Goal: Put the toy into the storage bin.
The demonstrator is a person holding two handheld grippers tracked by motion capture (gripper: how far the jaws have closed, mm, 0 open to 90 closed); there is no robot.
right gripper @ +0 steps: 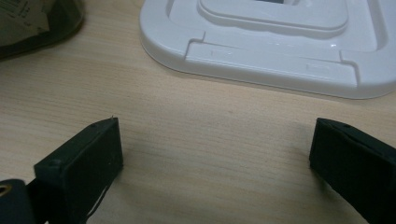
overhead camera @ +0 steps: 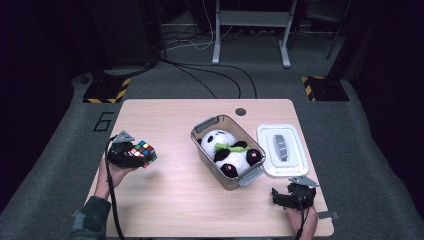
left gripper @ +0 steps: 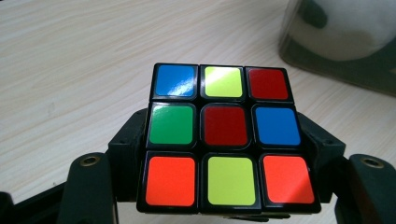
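Gripping puzzle cube [left gripper: 225, 140] between left tool [left gripper: 224, 158] jaws, above table [left gripper: 70, 70].

Bright light falls on the table [overhead camera: 175, 200] amid dark surroundings, with glare on the cube [left gripper: 224, 140].

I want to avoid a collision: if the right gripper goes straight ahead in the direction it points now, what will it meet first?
Probably the white lid. The right gripper is open with only bare table between its jaws, and the lid's near edge lies flat directly ahead. Height is unclear, so it might slide over the rim.
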